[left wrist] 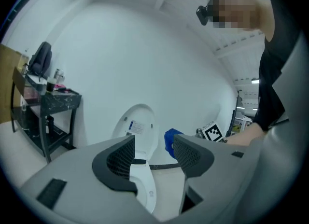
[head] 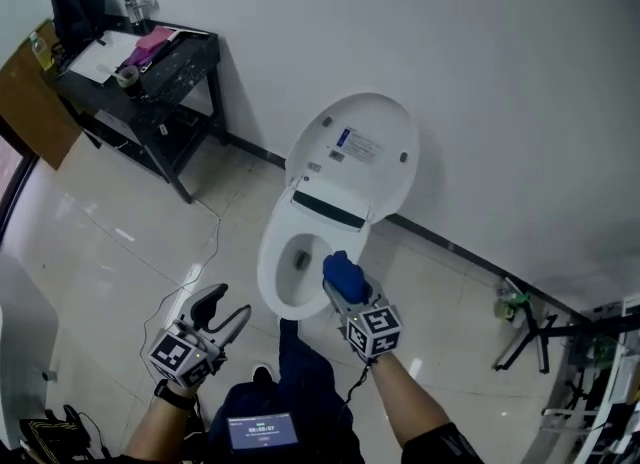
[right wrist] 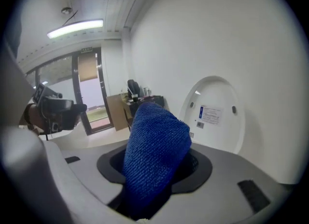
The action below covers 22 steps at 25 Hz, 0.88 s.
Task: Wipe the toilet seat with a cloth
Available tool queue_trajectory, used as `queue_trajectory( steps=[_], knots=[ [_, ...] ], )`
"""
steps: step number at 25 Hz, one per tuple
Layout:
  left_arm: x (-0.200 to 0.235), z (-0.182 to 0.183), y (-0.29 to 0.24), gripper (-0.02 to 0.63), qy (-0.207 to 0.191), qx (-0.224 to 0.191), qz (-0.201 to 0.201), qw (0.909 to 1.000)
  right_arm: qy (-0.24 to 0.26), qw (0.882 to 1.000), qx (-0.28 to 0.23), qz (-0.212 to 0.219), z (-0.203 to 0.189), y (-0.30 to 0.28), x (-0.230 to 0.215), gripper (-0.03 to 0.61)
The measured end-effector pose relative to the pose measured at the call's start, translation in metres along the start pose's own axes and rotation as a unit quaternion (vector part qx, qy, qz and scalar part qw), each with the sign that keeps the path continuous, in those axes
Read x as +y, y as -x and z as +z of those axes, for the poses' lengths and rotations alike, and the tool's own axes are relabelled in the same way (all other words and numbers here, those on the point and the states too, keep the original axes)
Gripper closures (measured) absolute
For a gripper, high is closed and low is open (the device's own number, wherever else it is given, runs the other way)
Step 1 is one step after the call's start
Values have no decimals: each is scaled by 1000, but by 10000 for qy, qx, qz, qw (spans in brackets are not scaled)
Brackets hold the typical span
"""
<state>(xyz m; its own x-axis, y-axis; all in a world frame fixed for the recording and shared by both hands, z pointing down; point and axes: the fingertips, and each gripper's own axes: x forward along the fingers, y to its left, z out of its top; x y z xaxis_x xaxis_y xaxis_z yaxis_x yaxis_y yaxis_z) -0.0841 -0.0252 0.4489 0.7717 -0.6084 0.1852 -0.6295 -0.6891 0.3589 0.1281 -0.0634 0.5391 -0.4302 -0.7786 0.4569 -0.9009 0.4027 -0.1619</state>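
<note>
Right tongs (right wrist: 153,182): clenched on the blue cloth (right wrist: 157,141), which bulges beyond the jaws at the right rim of the toilet seat (head: 270,270); contact unclear. Left tongs (left wrist: 153,158): released, empty. Cloth judged soft, light, compressible. Grip the bunched middle, leaving a pad exposed.

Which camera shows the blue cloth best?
The right gripper view: the blue cloth fills the middle, clamped in the right gripper. The head view shows it small; the left gripper view shows only a patch past one jaw.
</note>
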Motion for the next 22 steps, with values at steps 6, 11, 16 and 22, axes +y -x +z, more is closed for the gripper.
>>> queue_trajectory(
  steps=[6,11,16,22],
  knots=[
    [-63,15,66,357,-362,-25,-332,9988,-90,9971,-668,-342,45,145,43,360],
    [-108,14,109,357,-315,-55,-469,9984,-162,9924,-1058,-605,61,249,68,360],
    [-147,27,129,357,-265,-259,-507,9980,-330,9887,-1289,-685,61,313,80,360],
    [-177,34,141,357,-196,-524,-269,9981,-667,9866,-1413,-465,62,355,85,362]
  ],
)
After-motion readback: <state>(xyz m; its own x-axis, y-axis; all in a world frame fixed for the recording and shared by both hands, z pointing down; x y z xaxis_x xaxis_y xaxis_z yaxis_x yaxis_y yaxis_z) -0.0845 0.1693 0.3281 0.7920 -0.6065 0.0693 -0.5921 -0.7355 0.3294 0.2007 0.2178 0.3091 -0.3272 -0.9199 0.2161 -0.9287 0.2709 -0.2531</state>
